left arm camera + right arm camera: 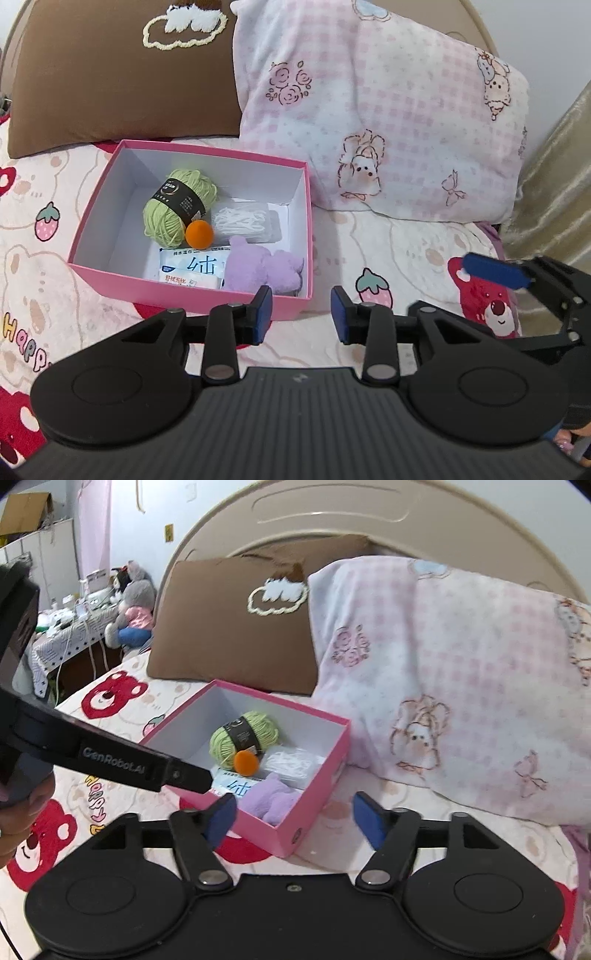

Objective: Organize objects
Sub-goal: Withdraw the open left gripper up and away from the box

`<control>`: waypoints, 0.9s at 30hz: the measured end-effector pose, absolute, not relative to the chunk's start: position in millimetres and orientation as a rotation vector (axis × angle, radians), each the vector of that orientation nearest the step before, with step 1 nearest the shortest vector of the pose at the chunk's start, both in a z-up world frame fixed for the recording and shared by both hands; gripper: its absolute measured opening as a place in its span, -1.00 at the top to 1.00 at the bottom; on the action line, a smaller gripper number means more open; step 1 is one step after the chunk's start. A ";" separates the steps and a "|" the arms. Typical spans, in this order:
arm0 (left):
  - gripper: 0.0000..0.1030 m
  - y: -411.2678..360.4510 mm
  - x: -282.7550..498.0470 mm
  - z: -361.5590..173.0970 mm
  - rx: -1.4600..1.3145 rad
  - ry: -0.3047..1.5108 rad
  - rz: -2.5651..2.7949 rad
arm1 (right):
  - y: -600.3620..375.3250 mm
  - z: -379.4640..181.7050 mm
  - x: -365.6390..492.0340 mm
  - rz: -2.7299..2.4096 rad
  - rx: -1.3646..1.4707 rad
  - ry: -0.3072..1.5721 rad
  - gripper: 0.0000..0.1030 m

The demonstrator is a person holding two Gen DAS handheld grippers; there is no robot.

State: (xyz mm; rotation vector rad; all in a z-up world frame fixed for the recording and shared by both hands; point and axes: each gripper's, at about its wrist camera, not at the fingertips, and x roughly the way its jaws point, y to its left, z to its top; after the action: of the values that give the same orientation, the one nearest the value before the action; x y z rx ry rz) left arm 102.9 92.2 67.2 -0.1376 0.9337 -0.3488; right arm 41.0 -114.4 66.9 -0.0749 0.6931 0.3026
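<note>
Legibly, "GenRobot.AI" on left gripper (199,779).

A home bedroom: bed headboard (332,513), pillows (110,85), bear-print bedspread (406,258), plush toys (133,609)

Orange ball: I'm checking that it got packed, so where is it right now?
The orange ball lies inside the pink box, near the middle in both views, touching the green yarn, with the white cord packet beside it.

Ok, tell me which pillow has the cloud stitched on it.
The brown pillow, left of the pink checked pillow, which has roses and animals instead.
</note>
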 end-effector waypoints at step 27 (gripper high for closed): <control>-0.95 61.2 65.0 59.2 -0.004 0.991 -0.226 | -143.2 50.7 -0.2 0.027 0.064 0.775 -0.84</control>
State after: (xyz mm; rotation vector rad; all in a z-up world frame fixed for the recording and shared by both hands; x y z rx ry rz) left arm 65.0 61.2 59.2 -0.0041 0.9909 -0.2257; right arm -0.2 -143.2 50.7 0.0637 0.7747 0.0274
